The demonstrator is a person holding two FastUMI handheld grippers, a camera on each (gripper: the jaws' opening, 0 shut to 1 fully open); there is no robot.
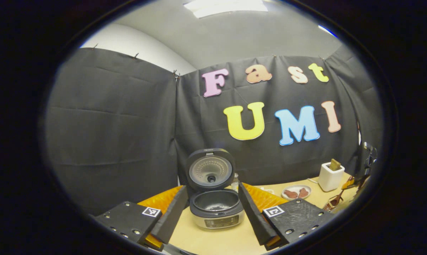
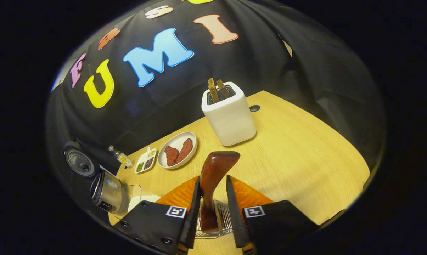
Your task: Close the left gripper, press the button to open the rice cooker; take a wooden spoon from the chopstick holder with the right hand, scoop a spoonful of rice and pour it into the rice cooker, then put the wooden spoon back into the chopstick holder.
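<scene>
Wooden spoon (image 2: 213, 177) stands between the right gripper (image 2: 213, 212) fingers, contact unclear; left gripper (image 1: 213, 219) is spread wide.

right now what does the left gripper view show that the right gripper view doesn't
Left gripper view alone: the cooker's empty inner pot and the open left gripper framing it.

Right gripper view alone: the wire chopstick holder, a divided condiment dish, a small bottle, and the right gripper either side of the wooden spoon.

Both: rice cooker with lid up, white toaster, plate of brown pieces, wooden table.
</scene>
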